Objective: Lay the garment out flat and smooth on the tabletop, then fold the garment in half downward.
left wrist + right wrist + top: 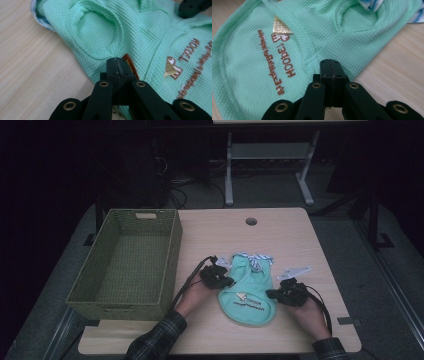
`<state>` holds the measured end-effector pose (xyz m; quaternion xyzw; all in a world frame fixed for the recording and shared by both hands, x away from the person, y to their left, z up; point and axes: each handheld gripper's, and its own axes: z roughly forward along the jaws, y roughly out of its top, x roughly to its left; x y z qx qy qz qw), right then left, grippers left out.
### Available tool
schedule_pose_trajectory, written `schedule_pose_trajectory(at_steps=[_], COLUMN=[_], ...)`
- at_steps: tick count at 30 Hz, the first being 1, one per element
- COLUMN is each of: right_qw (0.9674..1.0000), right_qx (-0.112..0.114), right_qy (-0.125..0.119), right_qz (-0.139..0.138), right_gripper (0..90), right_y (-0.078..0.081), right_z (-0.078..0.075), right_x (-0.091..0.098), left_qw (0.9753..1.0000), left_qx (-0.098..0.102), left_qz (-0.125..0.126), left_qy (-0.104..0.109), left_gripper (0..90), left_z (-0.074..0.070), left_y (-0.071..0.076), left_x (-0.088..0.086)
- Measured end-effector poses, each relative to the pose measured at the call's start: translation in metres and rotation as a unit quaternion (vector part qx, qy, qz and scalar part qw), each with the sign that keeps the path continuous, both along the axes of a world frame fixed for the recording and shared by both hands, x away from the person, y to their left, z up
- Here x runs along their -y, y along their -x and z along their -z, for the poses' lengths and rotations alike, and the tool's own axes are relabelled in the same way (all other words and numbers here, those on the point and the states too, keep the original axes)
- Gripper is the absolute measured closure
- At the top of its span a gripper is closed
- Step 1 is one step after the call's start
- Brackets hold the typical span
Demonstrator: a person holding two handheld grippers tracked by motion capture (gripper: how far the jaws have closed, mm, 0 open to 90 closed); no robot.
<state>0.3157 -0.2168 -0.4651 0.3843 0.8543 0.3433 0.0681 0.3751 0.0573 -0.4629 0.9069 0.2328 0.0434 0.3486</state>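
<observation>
Going left to right: the green woven basket (pixel 127 262) sits at the worktop's (pixel 300 240) left edge, hanging a bit over it, so not much room on that side. The left hand-held gripper (pixel 229 281) is just right of the basket, tips at the left edge of the mint green garment (pixel 248 287), jaws fully together. In the left gripper view (pixel 117 62) they look pinched on the fabric hem next to a small orange tag (pixel 130 65). The garment lies flat near the middle front of the worktop, striped collar (pixel 257 258) pointing away from the person. The right hand-held gripper (pixel 270 294) is at the garment's right edge, also closed tight; the right gripper view (pixel 329 63) shows its tips meeting the side seam. There's bare wood behind the garment and to its right. The close views show the brown lettering (pixel 275 62) and waffle knit, which the high view blurs.
</observation>
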Motion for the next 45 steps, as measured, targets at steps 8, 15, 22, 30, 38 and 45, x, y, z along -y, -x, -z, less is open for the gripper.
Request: schedule_pose_trajectory(at_steps=[8, 15, 22, 30, 38, 45], right_qw=[1.0000, 0.9999, 0.9998, 0.9998, 0.9998, 0.9998], right_qx=[0.002, 0.005, 0.009, 0.009, 0.009, 0.009], right_qy=[-0.001, 0.000, 0.000, -0.004, -0.004, -0.006], right_qz=[0.010, 0.012, 0.015, 0.016, 0.017, 0.016], right_gripper=[89.9, 90.0, 90.0, 90.0, 90.0, 90.0], right_y=[-0.004, -0.008, -0.010, -0.011, -0.011, -0.011], right_z=[0.000, 0.001, 0.001, 0.002, 0.002, 0.002], right_x=[0.006, 0.010, 0.013, 0.015, 0.014, 0.015], left_qw=[0.9999, 0.9995, 0.9988, 0.9996, 0.9994, 0.9986], left_qx=[-0.011, -0.018, -0.023, -0.017, 0.019, 0.036], left_qz=[0.010, 0.026, 0.042, 0.021, -0.012, -0.031], left_qy=[-0.008, -0.010, -0.011, 0.004, 0.025, 0.023], left_gripper=[89.4, 89.4, 89.4, 87.1, 64.1, 52.4], left_z=[-0.002, -0.003, -0.003, -0.010, -0.030, -0.036], left_y=[0.017, 0.038, 0.053, 0.051, 0.031, 0.008], left_x=[-0.004, -0.003, -0.001, -0.005, -0.013, -0.017])
